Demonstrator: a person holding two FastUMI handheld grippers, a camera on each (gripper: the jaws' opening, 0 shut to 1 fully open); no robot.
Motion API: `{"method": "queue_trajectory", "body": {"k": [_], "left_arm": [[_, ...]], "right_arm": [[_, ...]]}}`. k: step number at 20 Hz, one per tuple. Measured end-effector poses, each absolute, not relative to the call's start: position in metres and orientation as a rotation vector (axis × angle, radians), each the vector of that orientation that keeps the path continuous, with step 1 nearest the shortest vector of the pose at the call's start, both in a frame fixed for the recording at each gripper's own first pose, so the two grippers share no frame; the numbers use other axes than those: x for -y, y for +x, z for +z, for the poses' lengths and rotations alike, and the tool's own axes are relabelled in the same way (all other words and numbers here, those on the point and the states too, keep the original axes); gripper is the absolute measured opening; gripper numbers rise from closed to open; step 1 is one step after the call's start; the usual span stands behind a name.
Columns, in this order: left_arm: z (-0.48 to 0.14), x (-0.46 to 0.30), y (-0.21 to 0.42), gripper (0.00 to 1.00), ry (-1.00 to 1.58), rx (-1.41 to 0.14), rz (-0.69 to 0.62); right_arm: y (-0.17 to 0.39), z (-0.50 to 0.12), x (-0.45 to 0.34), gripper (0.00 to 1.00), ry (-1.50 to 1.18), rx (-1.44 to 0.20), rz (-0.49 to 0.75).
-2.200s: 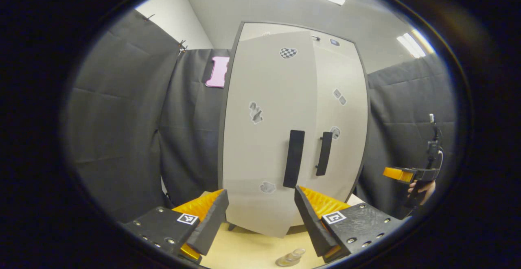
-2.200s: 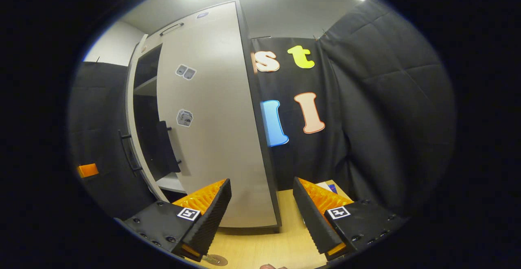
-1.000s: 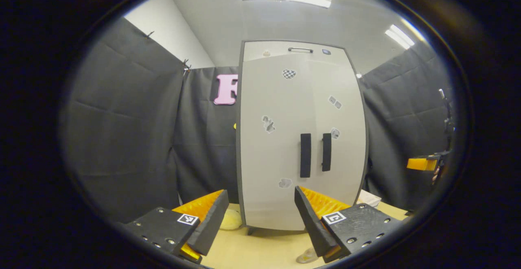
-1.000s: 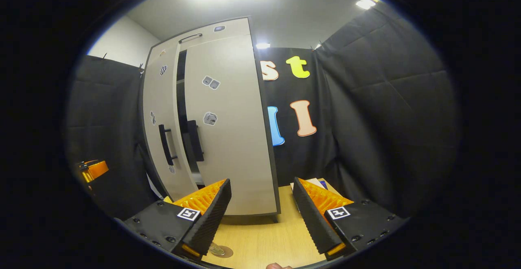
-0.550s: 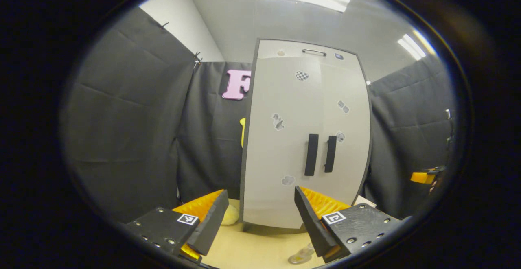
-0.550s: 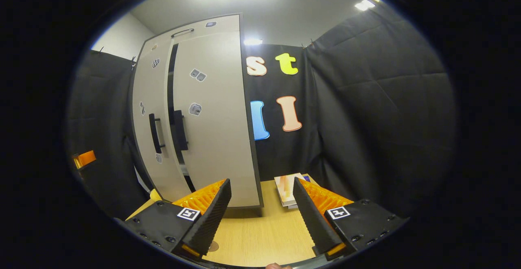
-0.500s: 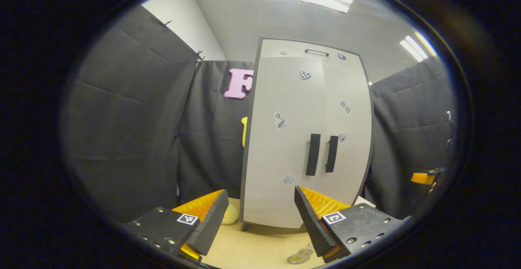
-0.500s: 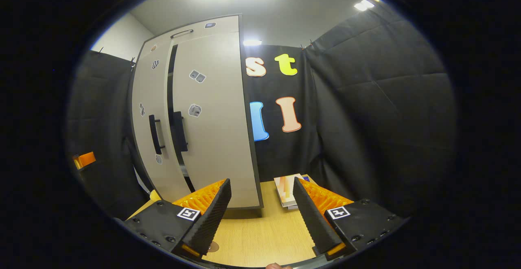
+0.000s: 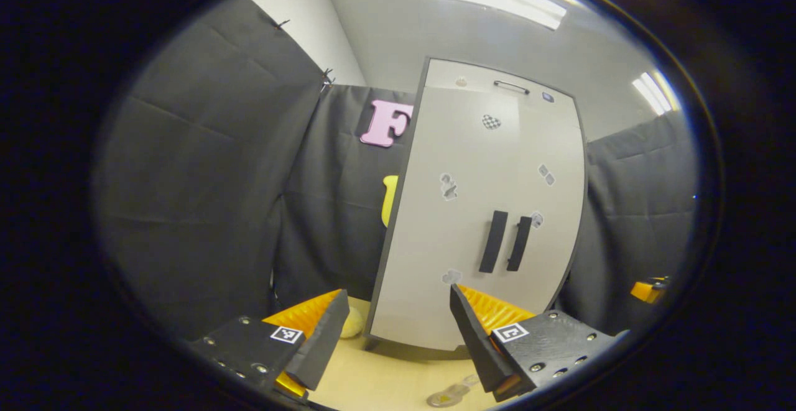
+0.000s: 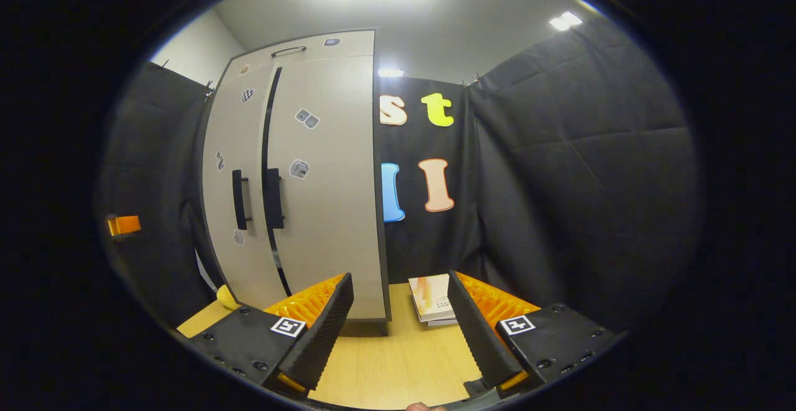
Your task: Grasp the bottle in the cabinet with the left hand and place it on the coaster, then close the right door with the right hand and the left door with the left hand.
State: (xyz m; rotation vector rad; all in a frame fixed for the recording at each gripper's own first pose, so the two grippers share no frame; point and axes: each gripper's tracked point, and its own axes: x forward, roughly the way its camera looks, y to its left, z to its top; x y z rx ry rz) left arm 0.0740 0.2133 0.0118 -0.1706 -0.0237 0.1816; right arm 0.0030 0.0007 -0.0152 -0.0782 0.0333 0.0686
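The pale grey cabinet [image 9: 479,212] stands on the wooden table with both doors closed, its two black handles [image 9: 505,243] side by side. In the right gripper view the cabinet [image 10: 311,181] shows a thin dark seam between the doors. A clear bottle [image 9: 460,388] sits on a brown coaster [image 9: 438,400] at the lower edge, partly behind one finger. My left gripper [image 9: 398,293] is open and empty, back from the cabinet. My right gripper [image 10: 400,276] is open and empty too, and also shows far right as right gripper [image 9: 647,290]. The left gripper [image 10: 121,224] appears far left.
A small stack of books [image 10: 432,299] lies on the table to the right of the cabinet. A yellow rounded object [image 9: 351,323] sits at the cabinet's left foot. Black cloth walls close in on both sides and behind.
The left door has swung shut, closing the wide gap to a thin seam. Both grippers have drawn back from the cabinet, still open.
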Motion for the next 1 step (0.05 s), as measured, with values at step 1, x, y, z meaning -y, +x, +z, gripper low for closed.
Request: {"method": "queue_trajectory", "body": {"k": [1], "left_arm": [[0.0107,-0.2149,0.0740,0.94,-0.173,0.028,0.193]], "right_arm": [[0.0026,-0.0127,-0.0036,0.98,-0.087,-0.017,0.070]]}}
